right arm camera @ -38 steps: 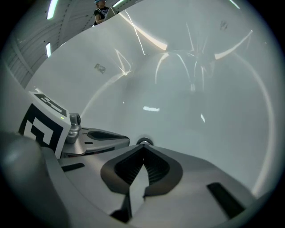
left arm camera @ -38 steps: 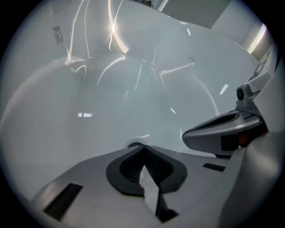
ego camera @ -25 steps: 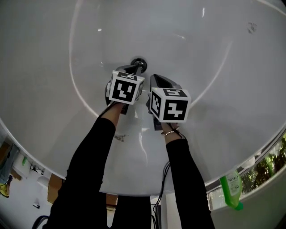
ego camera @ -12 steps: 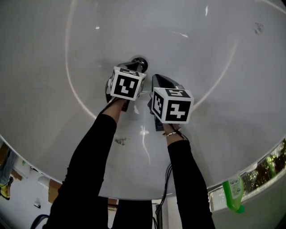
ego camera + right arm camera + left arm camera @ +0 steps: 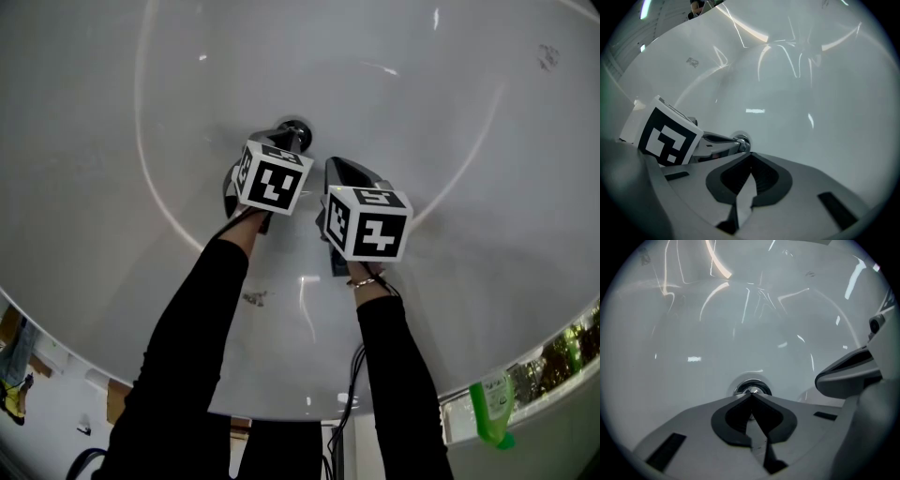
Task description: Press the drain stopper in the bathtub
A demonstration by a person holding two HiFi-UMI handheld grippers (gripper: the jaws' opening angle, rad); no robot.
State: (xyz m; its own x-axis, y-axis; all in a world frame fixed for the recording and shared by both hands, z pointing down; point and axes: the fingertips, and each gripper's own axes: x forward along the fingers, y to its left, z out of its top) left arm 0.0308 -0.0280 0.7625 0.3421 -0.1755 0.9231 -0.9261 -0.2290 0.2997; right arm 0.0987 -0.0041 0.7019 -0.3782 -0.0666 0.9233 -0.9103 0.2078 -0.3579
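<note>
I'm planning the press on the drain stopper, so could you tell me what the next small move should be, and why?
Probably push the left gripper slightly forward and down onto the drain stopper. Its jaws are shut to one point at the stopper's near edge; contact cannot be told. The right gripper, also shut and empty, sits beside it, off the drain.

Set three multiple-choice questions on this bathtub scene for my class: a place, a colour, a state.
1. The drain stopper lies: A) just past the left hand-held gripper's tips B) behind its cube C) on a shelf
2. The bottle is: A) red B) green C) blue
3. The left hand-held gripper's jaws are: A) wide apart B) on a sponge C) together
Answers: 1 A, seen right beyond the tips; 2 B, green plastic; 3 C, the tips meet.
</note>
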